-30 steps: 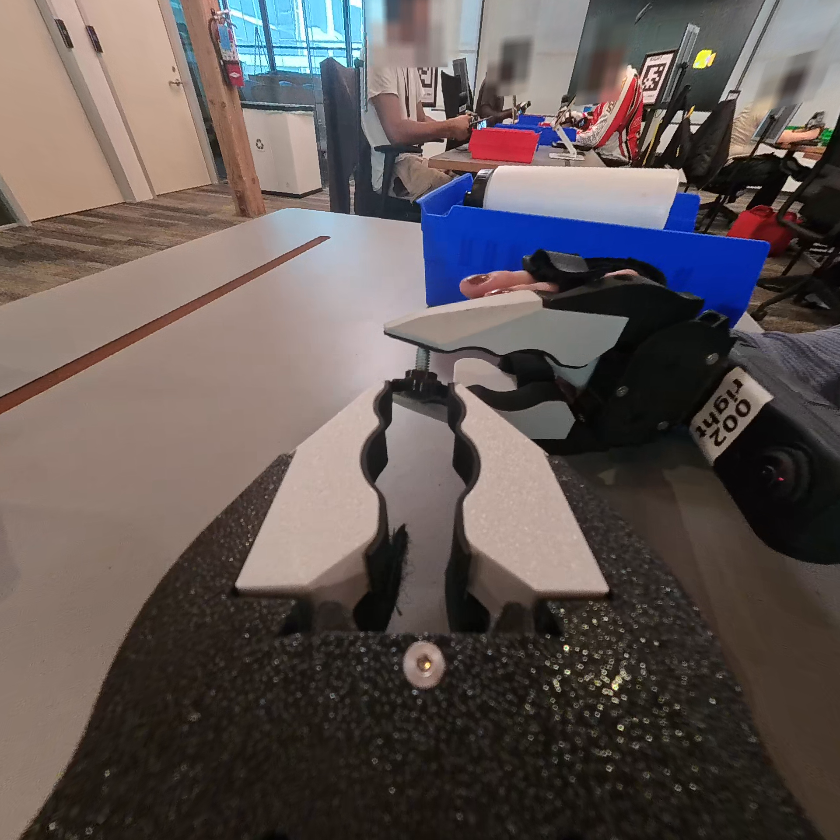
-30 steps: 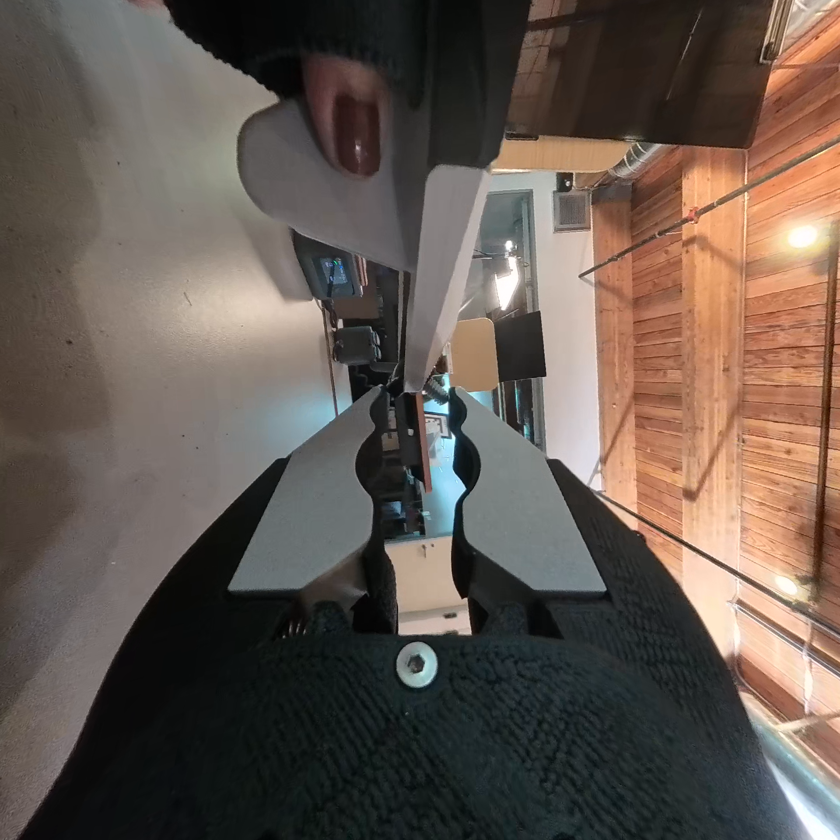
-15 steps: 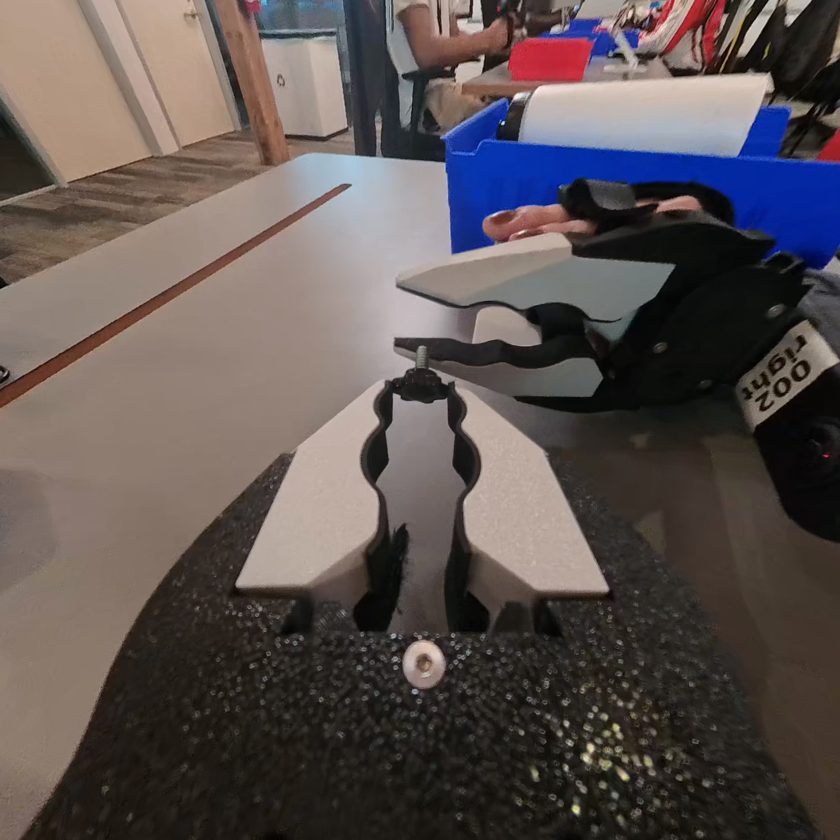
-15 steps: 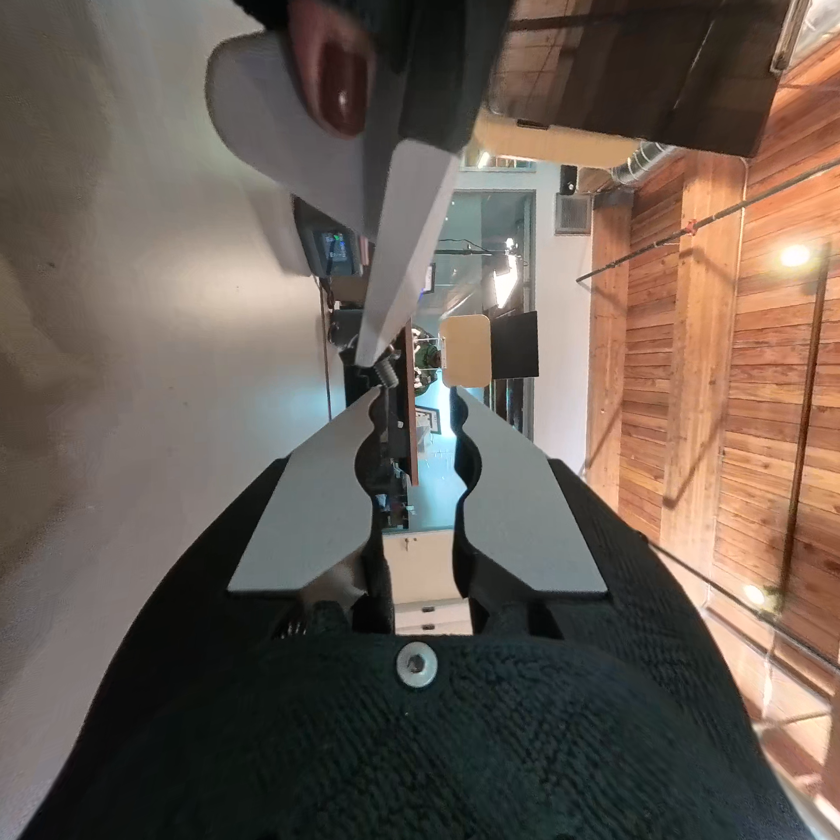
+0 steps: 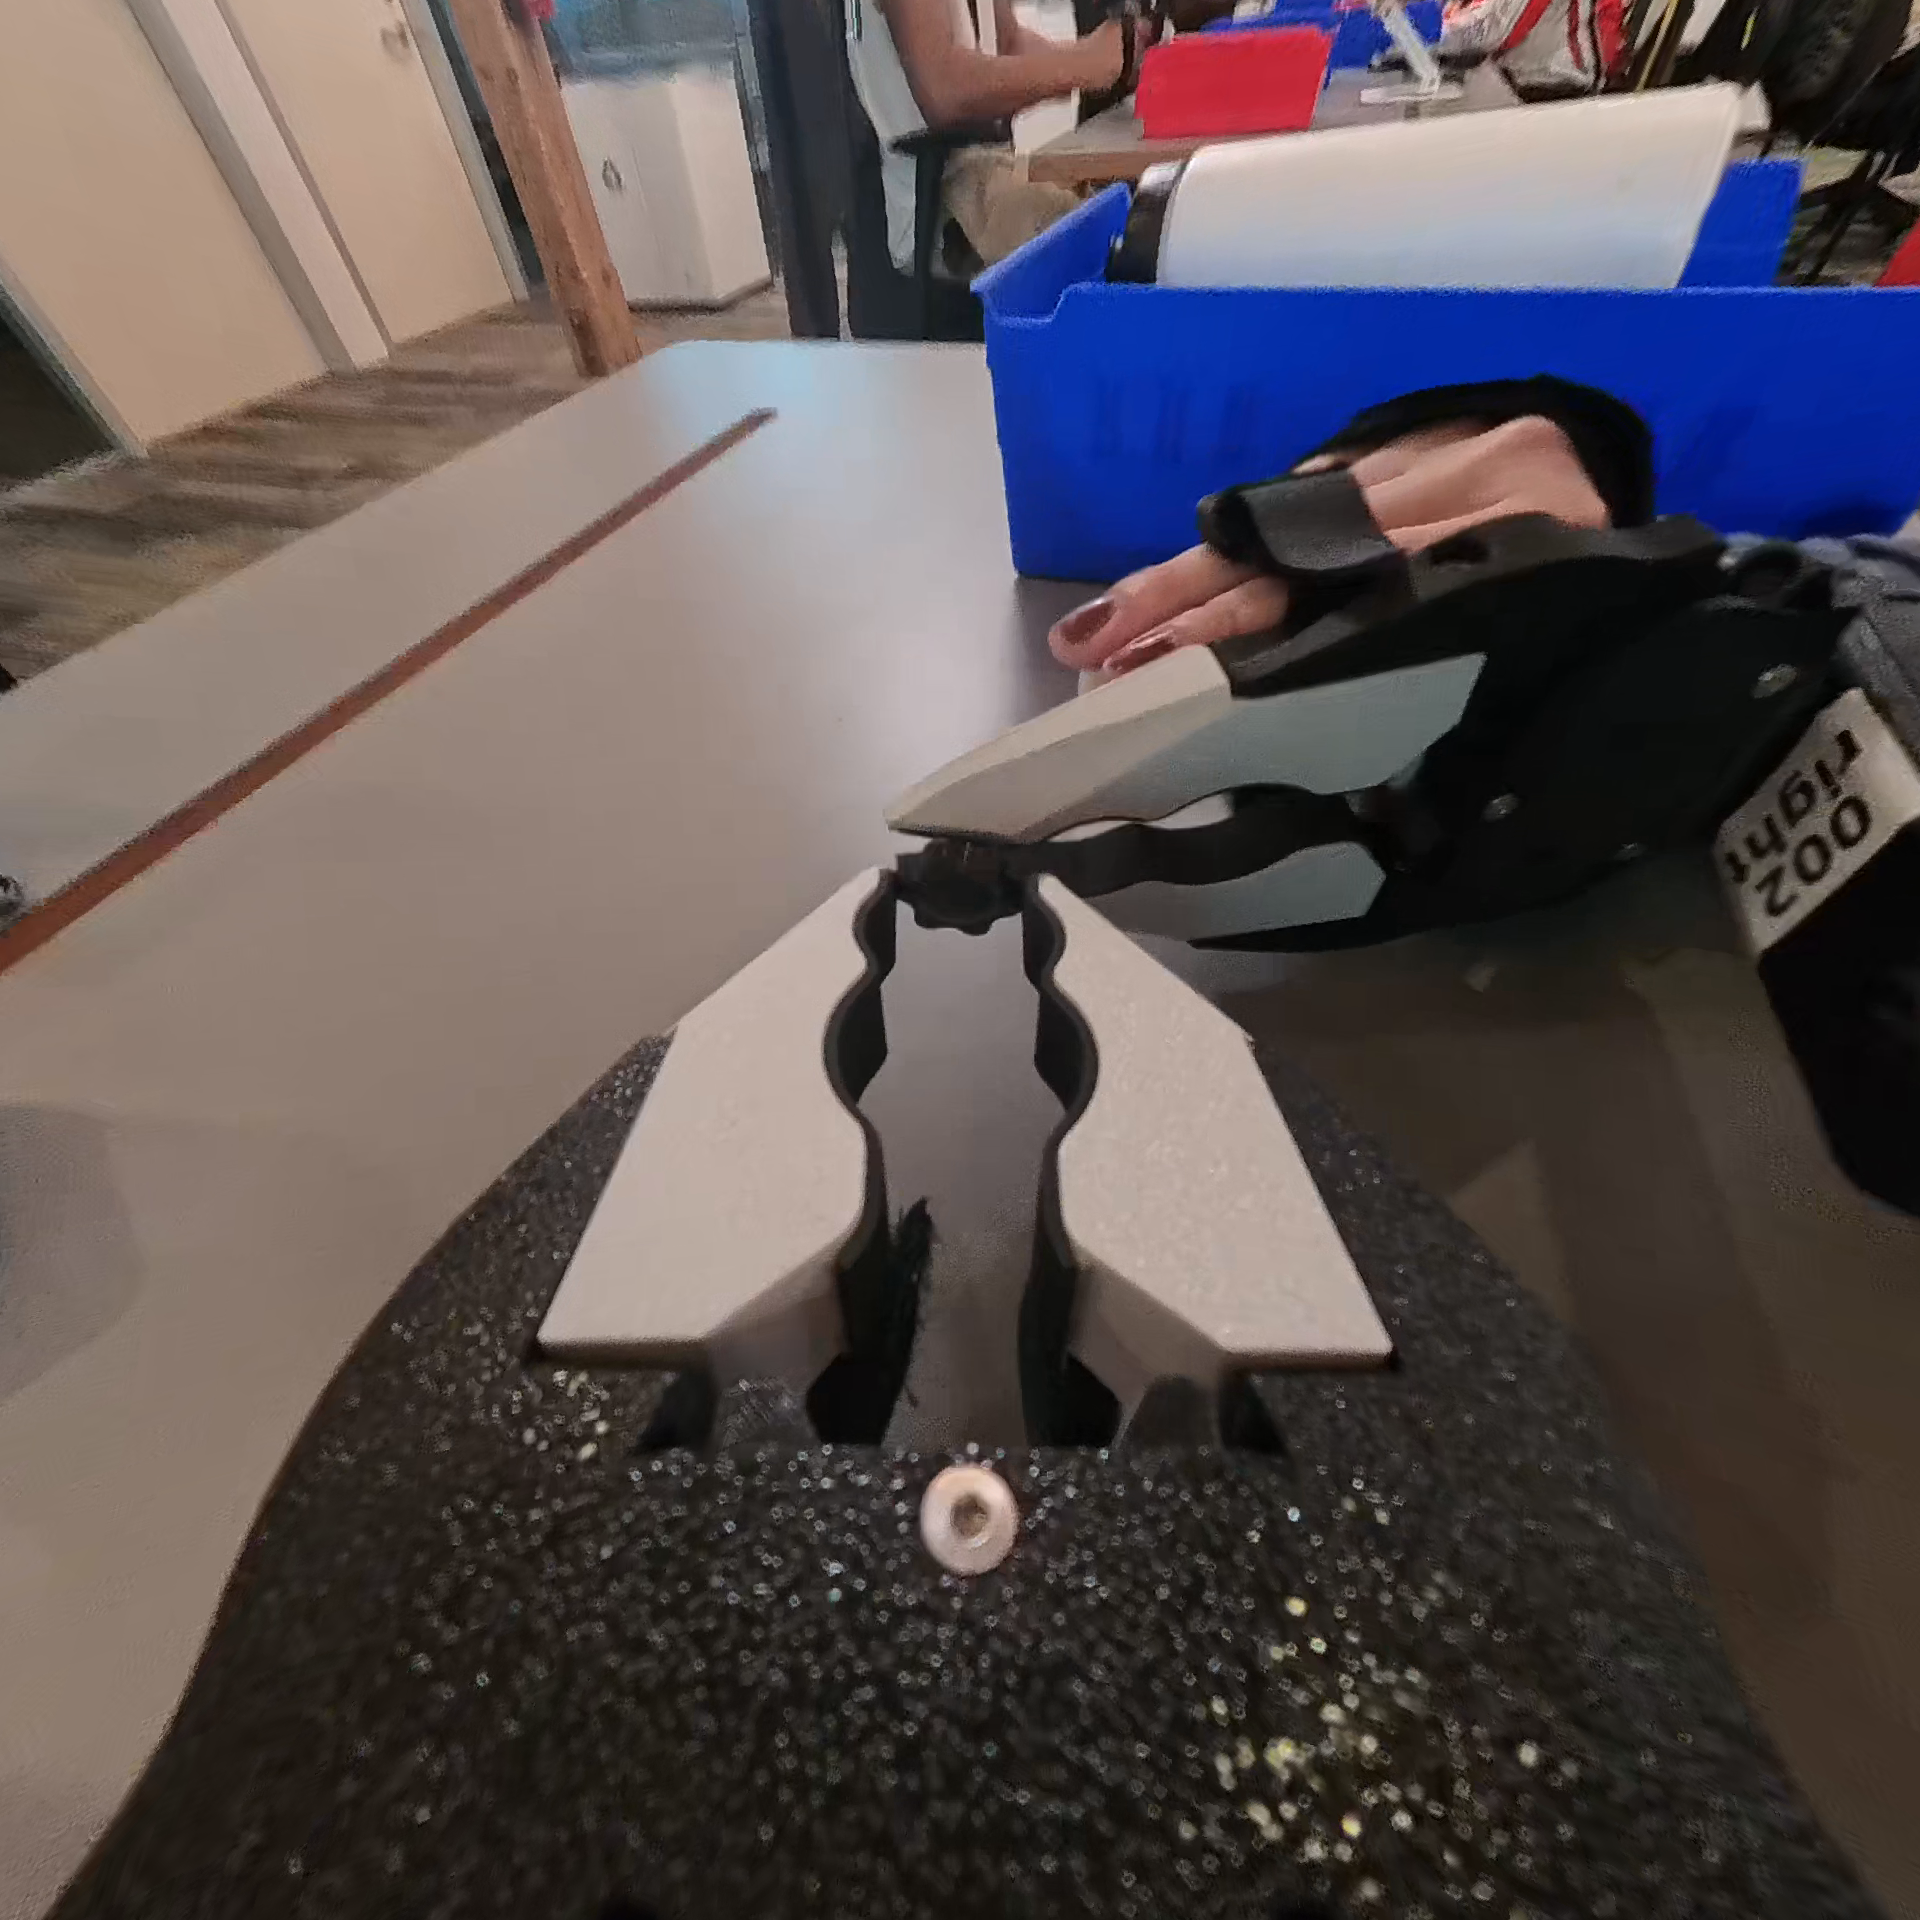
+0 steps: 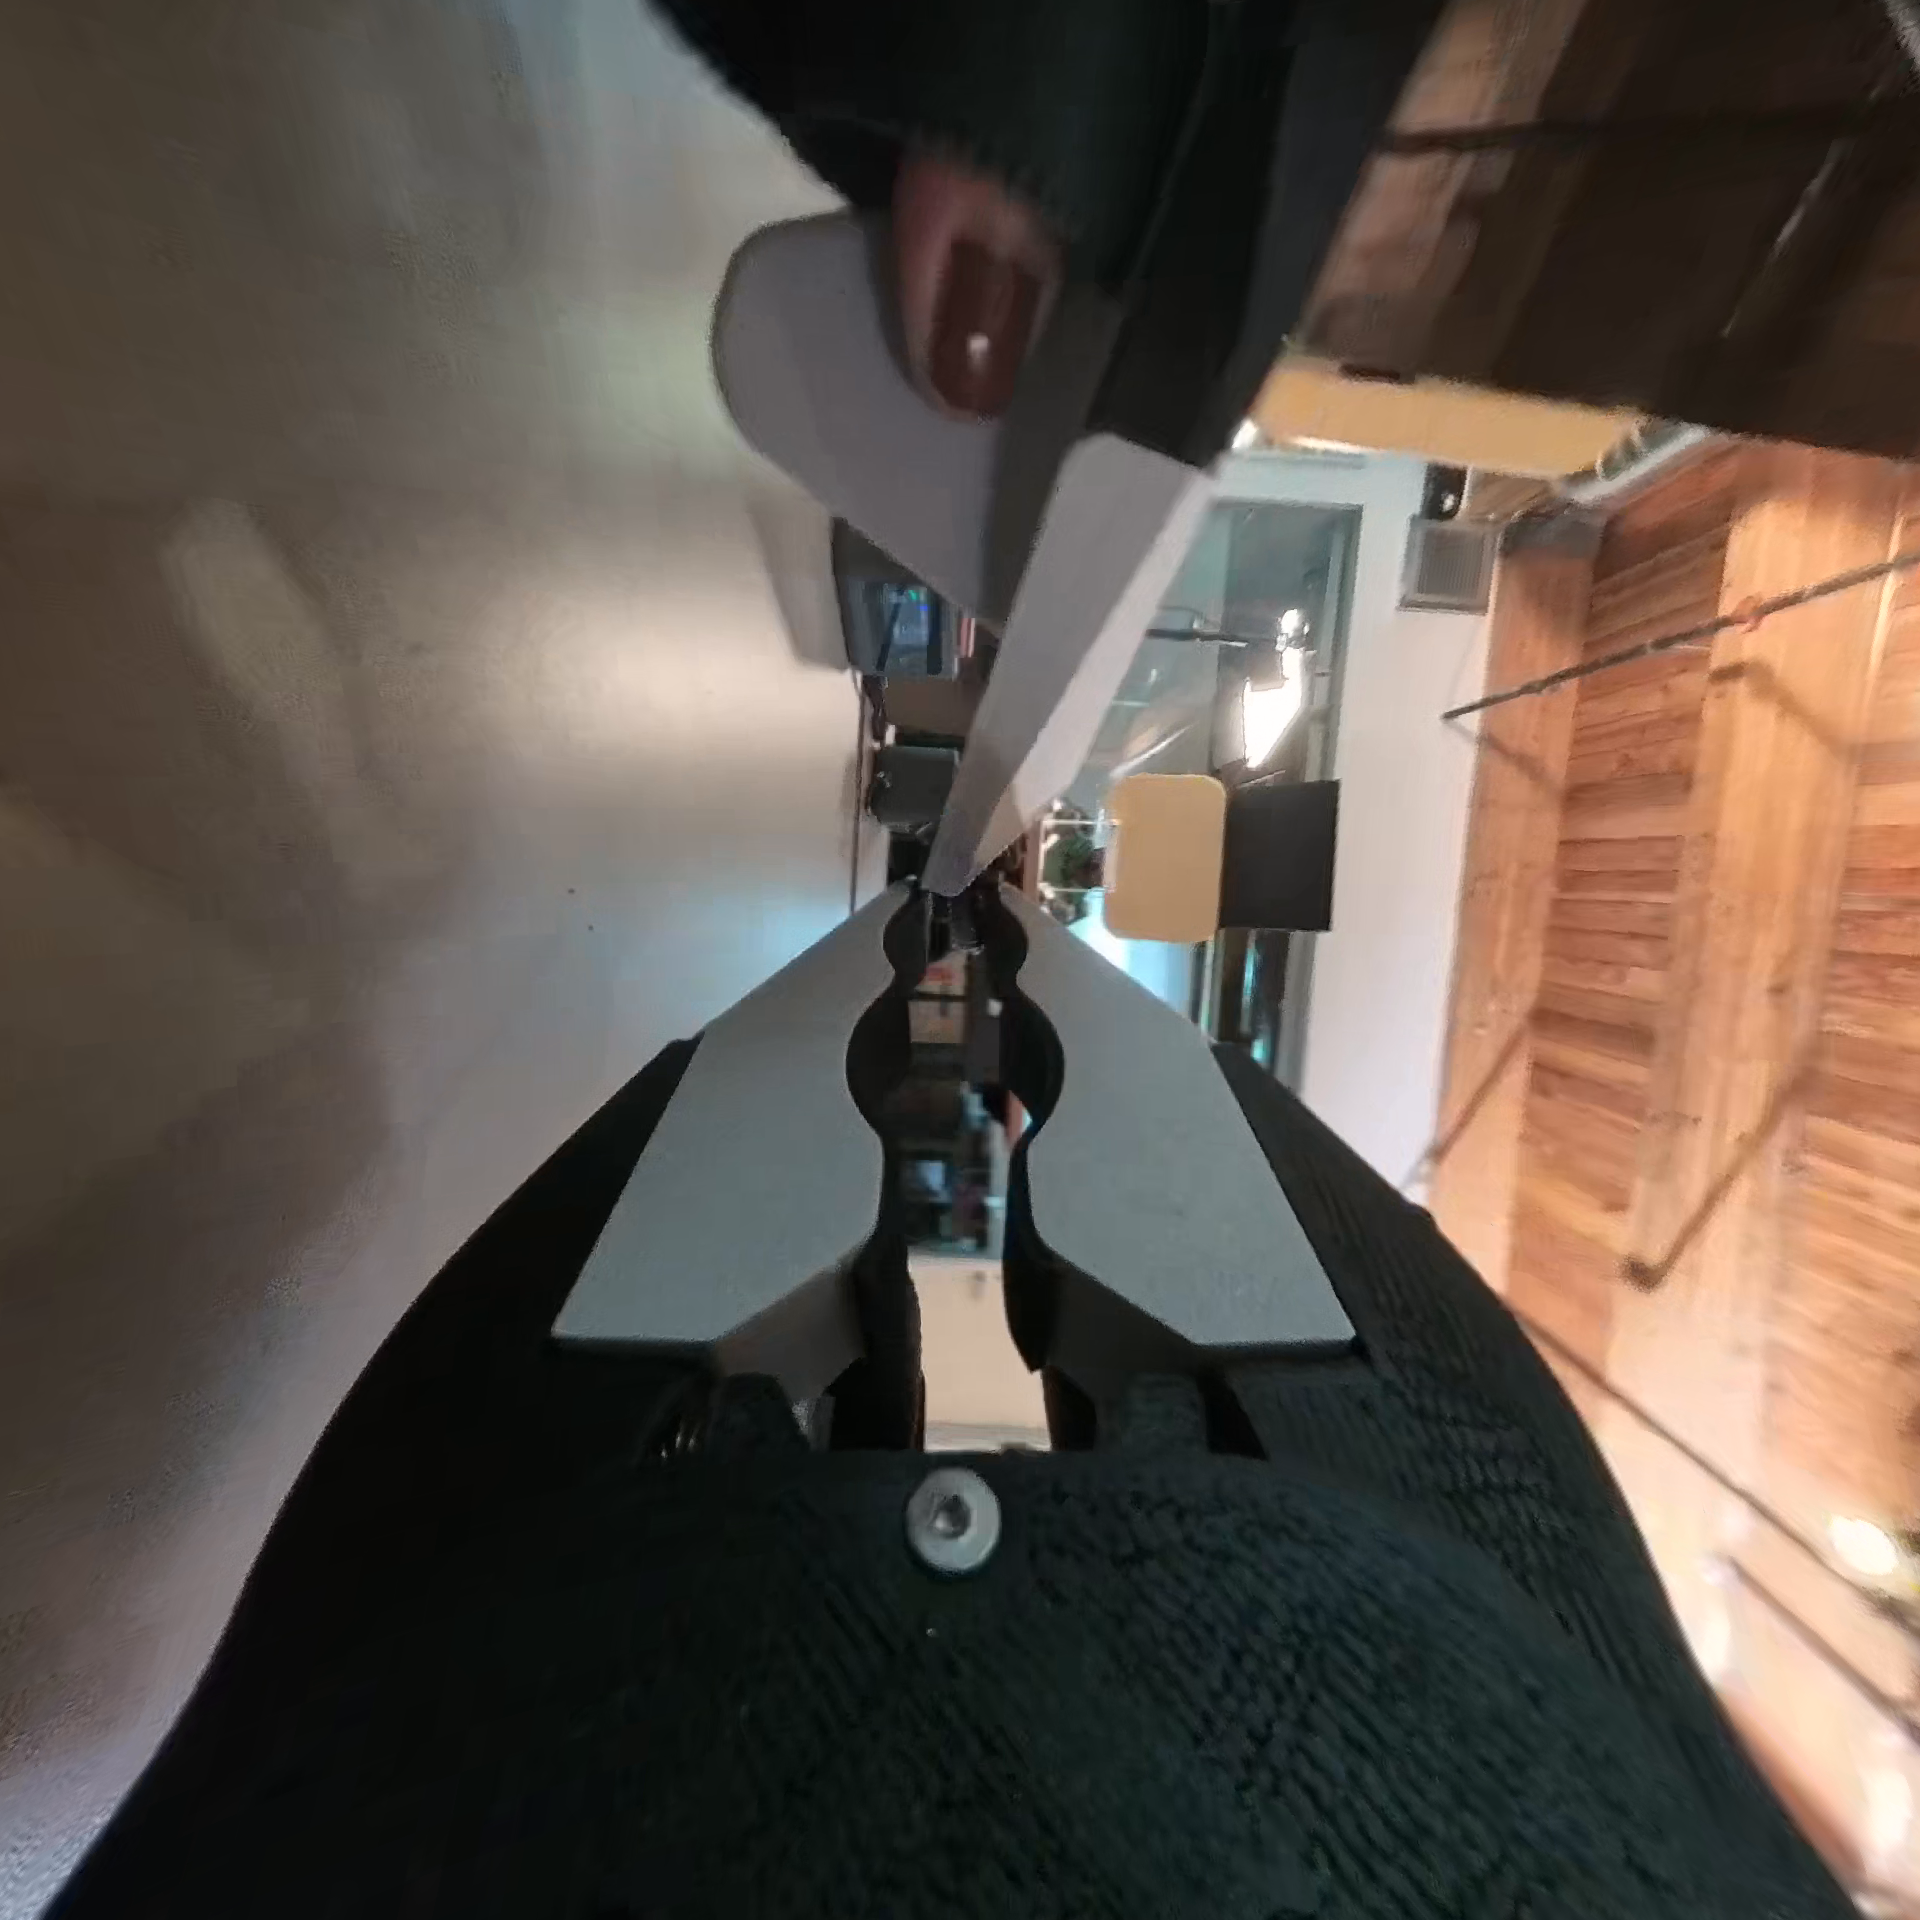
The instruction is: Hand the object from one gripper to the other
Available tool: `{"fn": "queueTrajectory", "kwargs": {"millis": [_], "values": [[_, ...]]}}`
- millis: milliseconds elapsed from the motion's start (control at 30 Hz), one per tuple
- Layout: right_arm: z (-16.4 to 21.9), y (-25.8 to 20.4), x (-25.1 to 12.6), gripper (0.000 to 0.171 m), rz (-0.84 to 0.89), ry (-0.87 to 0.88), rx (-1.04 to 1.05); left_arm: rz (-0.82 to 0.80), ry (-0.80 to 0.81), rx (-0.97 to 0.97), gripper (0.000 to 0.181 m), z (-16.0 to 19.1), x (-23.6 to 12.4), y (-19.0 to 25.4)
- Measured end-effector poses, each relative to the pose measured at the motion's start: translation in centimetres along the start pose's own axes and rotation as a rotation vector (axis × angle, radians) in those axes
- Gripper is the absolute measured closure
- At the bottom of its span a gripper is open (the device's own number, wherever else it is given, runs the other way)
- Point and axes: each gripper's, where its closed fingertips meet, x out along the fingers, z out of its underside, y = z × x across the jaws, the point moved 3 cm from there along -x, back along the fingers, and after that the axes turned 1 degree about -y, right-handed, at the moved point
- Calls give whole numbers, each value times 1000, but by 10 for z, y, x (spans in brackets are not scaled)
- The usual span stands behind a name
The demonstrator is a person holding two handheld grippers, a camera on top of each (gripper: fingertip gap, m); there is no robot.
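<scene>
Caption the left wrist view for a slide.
Left gripper pinches a small black screw knob while the right gripper closes around its top.

A grey table (image 5: 436,831) with a brown inlaid strip (image 5: 395,665) bears a blue bin (image 5: 1299,416).

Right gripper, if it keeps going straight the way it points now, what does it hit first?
Probably the left gripper: its tips cross the right gripper at the small black screw knob both pinch.
</scene>
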Motion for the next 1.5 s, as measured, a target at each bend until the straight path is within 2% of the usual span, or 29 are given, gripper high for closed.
{"fn": "queueTrajectory", "kwargs": {"millis": [33, 100, 167, 233, 300, 400, 433, 500, 600, 733, 800, 1033, 1167, 1333, 1500], "values": [[0, 4, 0, 164, 2, 3, 52, -9, 37, 25, 159, -4, -2, 0], [1, 10, -1, 165, -15, -2, 192, -74, 117, 94, 157, -11, -6, -1], [0, 12, -2, 165, -59, 26, 361, -155, 174, 181, 121, -17, -7, 0], [0, 11, -3, 166, -131, 40, 542, -201, 204, 251, 120, -21, -8, 1], [-3, 11, -3, 167, -224, 78, 743, -195, 222, 324, 129, -24, -11, 7], [-4, 13, -5, 168, -324, 120, 940, -180, 213, 392, 162, -21, -13, 12], [-4, 13, -6, 168, -362, 137, 996, -183, 211, 403, 167, -21, -13, 13], [-7, 11, -9, 168, -445, 175, 1089, -175, 208, 399, 165, -20, -13, 13], [-13, 7, -15, 168, -569, 244, 1179, -102, 238, 382, 153, -21, -15, 20], [-19, 4, -31, 168, -688, 368, 1144, 68, 239, 374, 141, -16, -17, 36], [-19, 7, -38, 168, -673, 423, 1087, 135, 218, 326, 137, -14, -16, 39], [-21, 16, -45, 168, -595, 477, 958, 248, 231, 259, 158, -16, -21, 44], [-22, 17, -46, 168, -591, 484, 964, 261, 236, 223, 158, -17, -22, 43], [-11, 28, -34, 161, -372, 386, 912, 248, 310, -18, 159, -28, -27, 23], [-11, 40, -30, 148, -133, 340, 757, 346, 383, -328, 159, -33, -32, 6]]}}
